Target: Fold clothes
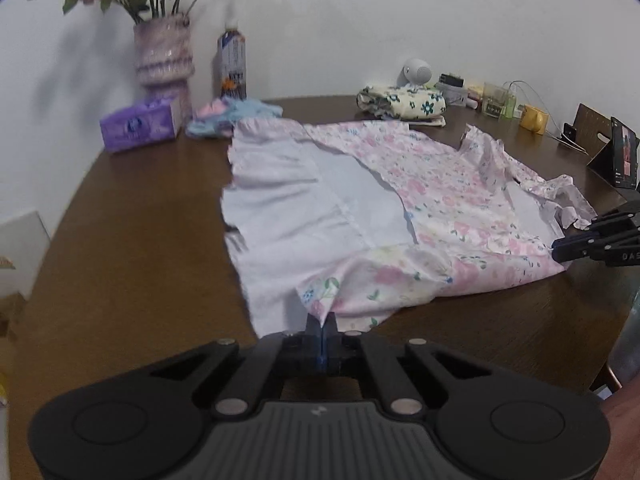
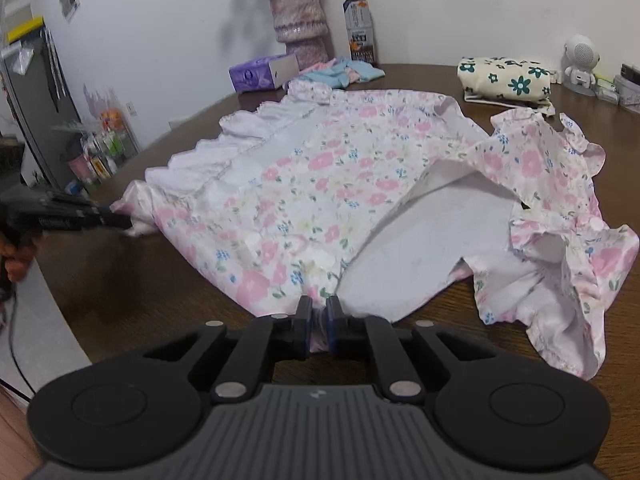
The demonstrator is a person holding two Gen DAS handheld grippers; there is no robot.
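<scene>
A pink floral garment (image 1: 440, 184) with a white lining lies spread on the brown table (image 1: 140, 220), one side folded over so the lining shows. My left gripper (image 1: 321, 320) is shut on a bunched floral corner at the near edge. In the right wrist view the garment (image 2: 320, 176) fills the middle, with ruffled sleeves crumpled at the right. My right gripper (image 2: 318, 308) is shut on a fold of its near hem. Each gripper also shows in the other view: the right gripper (image 1: 560, 250) at the garment's right edge, the left gripper (image 2: 120, 221) at its left corner.
Along the wall stand a vase of flowers (image 1: 164, 60), a purple tissue box (image 1: 140, 126), a drink carton (image 1: 232, 64) and a blue and pink cloth (image 1: 232, 114). A folded cream floral cloth (image 2: 504, 76), a white speaker (image 2: 580, 60), a yellow mug (image 1: 534, 120) and a propped phone (image 1: 622, 152) sit at the back right.
</scene>
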